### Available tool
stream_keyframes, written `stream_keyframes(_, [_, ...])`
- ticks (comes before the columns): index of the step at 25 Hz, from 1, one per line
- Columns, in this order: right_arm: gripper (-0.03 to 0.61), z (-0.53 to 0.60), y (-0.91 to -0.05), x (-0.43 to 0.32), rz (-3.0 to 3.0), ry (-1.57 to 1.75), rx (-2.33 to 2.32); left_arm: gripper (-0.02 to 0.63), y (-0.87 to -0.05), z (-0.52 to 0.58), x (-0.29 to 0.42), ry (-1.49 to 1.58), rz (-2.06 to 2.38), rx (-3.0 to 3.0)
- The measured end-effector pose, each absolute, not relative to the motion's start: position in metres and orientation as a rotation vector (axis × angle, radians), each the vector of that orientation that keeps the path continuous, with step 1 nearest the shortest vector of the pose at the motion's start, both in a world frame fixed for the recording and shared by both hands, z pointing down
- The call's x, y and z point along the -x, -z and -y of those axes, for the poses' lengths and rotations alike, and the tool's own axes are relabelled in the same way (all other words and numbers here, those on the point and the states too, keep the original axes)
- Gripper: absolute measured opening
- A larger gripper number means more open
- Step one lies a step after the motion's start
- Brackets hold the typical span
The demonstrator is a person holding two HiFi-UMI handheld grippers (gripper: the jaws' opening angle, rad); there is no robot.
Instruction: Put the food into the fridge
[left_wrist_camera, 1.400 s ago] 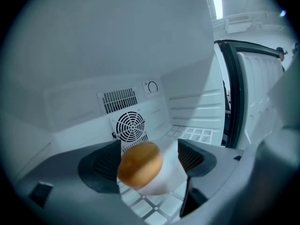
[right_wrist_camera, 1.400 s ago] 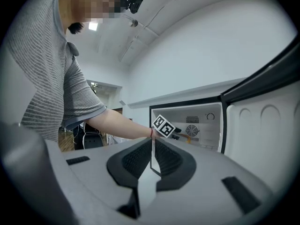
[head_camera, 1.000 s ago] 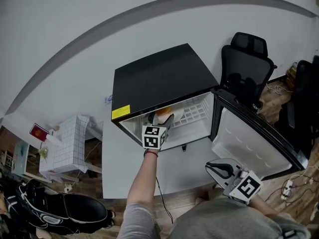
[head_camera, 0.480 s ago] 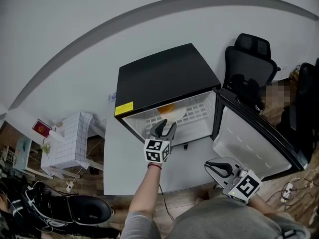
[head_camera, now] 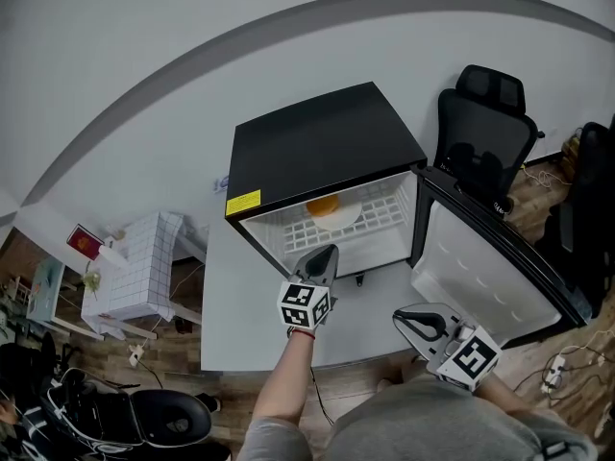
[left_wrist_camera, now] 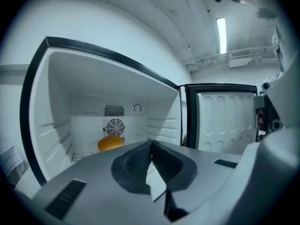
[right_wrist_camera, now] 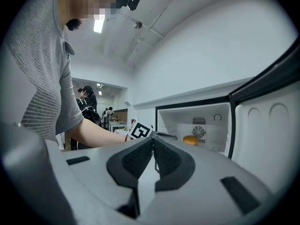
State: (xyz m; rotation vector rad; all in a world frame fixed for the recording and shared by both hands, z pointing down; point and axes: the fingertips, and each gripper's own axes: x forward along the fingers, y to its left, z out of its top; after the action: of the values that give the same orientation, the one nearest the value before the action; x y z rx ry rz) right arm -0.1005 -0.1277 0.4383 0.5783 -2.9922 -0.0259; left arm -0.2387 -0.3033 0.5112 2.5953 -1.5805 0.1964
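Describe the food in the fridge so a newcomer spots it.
Find the black mini fridge on the white table, door open. At the back of its white interior, in front of the round fan grille, lies a rounded orange food item, the only coloured thing inside.

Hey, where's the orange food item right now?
Middle of the head view: the orange food sits inside the open fridge, on the wire shelf near the back, by the round fan grille, beyond the left gripper.
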Motion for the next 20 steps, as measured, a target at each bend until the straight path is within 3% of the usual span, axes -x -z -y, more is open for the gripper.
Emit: stream_keyframes(20, [0.012, 0.132, -0.447, 0.106, 2.929, -0.005, -0.636, 0.011, -0.465, 0.162, 0.215, 0.17, 1.589, -2.581])
